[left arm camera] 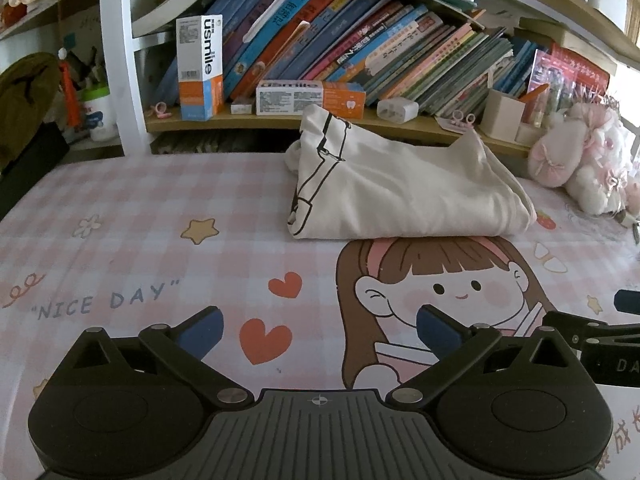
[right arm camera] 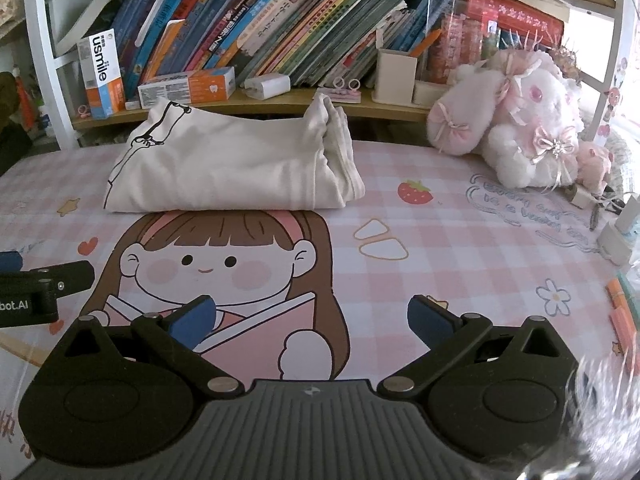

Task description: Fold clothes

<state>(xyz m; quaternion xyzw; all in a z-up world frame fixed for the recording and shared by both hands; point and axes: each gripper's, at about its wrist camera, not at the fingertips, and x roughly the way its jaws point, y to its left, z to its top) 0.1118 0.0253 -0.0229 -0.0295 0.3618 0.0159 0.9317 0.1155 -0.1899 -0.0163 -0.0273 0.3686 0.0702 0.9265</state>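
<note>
A cream garment [left arm camera: 404, 188] with a black line drawing lies folded in a thick bundle at the far side of the pink checked table mat [left arm camera: 140, 208], just in front of the bookshelf. The right wrist view shows the same folded garment [right arm camera: 228, 168] ahead and slightly left. My left gripper [left arm camera: 320, 330] hovers over the mat well short of the garment, open and holding nothing. My right gripper [right arm camera: 312, 318] is likewise open and empty, above the cartoon girl print. Each gripper's edge appears at the side of the other's view.
A low wooden shelf [left arm camera: 248, 120] behind the garment carries leaning books, toothpaste boxes [left arm camera: 200, 68], a white charger and a pen cup [right arm camera: 394, 76]. A pink plush toy [right arm camera: 516, 116] sits at the right back of the mat. Small items and markers [right arm camera: 622, 320] lie along the right edge.
</note>
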